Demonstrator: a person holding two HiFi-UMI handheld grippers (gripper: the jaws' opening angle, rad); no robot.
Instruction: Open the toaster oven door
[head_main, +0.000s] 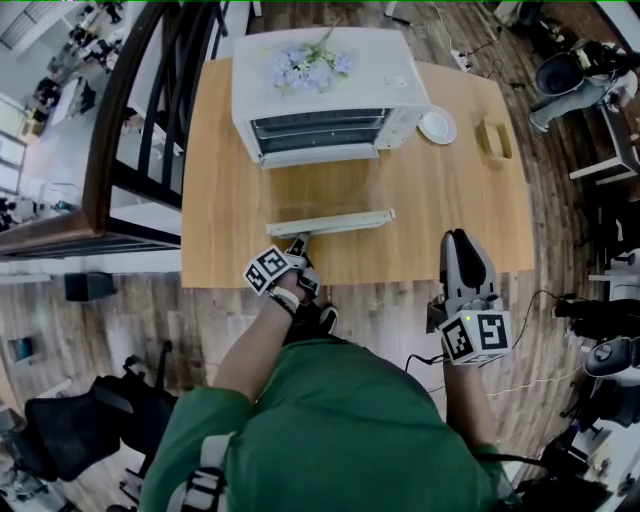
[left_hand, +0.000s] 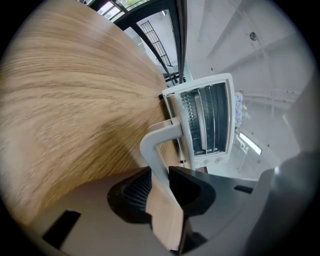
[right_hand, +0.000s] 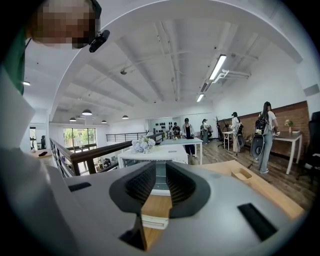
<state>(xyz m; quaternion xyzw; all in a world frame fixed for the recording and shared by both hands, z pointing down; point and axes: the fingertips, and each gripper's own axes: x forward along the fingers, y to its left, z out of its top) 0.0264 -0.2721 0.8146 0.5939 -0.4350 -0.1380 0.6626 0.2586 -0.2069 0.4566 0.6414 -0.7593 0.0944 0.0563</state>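
Green-shirted, the person (head_main: 340, 420) fills the bottom of the head view, with 1 tool in each hand. The left tool (head_main: 298, 243) reaches over the near edge of the desk (head_main: 220, 180), and its 2 jaws are clamped on the white handle (head_main: 330, 222) near its left end. In the left gripper view the bar of the handle (left_hand: 157, 145) runs between the black pads of the left tool (left_hand: 161, 187), and both pads press on it.

The glass door (head_main: 325, 190) hangs down and out from the oven (head_main: 320, 85), lying about level over the desk. Its hinge edge is at the oven and its handle edge is toward the person. The oven mouth is uncovered and its wire racks (left_hand: 207, 120) show. The oven stands at the far middle of the desk, well apart from both tools, with pale flowers (head_main: 310, 68) on its top.

The right tool (head_main: 466, 262) hovers at the near right edge of the desk, well apart from the handle and pointing toward the oven. In its own view the right tool (right_hand: 160, 187) has its jaws a little apart, with only desk and oven seen beyond the gap.

A white plate (head_main: 437, 127) lies just right of the oven, and a small wooden tray (head_main: 494, 138) lies further right.
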